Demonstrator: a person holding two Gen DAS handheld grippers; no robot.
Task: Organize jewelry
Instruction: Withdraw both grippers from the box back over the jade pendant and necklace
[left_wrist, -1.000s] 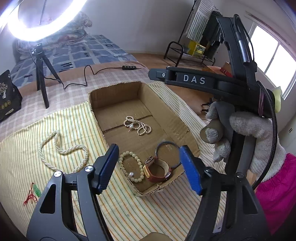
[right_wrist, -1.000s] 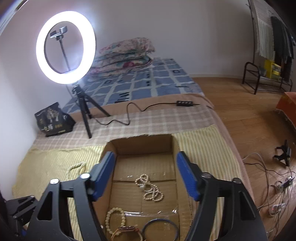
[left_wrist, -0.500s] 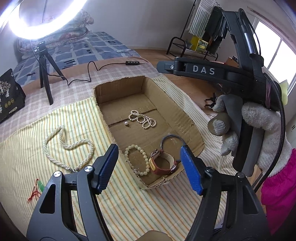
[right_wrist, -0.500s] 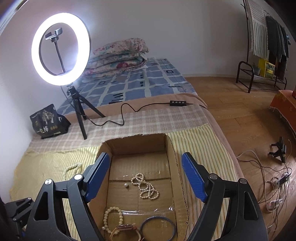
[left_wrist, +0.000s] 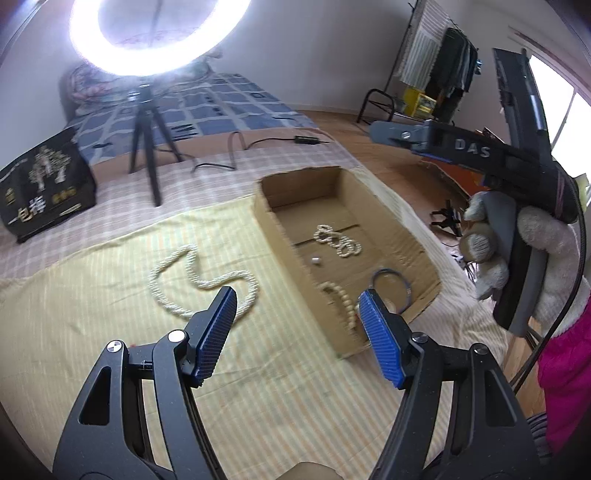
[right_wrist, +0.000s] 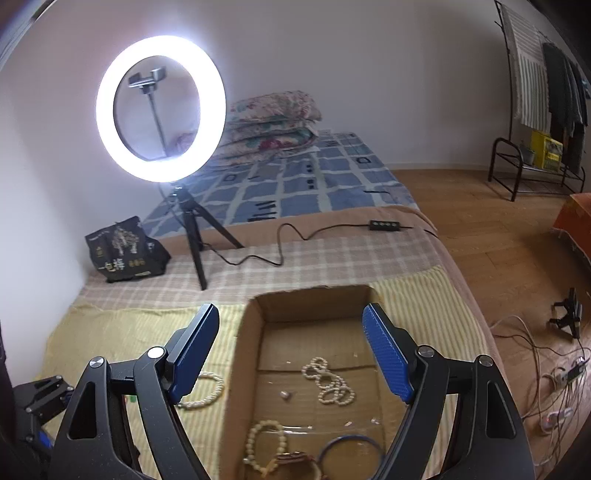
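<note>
Left tool (left_wrist: 295, 314) swung left off the box (left_wrist: 417, 258), blades apart & empty, now lined up w/ pearl necklace (left_wrist: 195, 280) lying loose on the bed cloth, likely next pickup. Right tool (right_wrist: 291, 350) also apart, empty, over box.

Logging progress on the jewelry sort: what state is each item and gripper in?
Left gripper: open, empty.
Right gripper: open, empty.
Cardboard box: open-topped.
Long pearl necklace: outside box, on striped cloth.
Small pearl strand: in box.
Blue bangle: in box.
Ring light: on.
</note>
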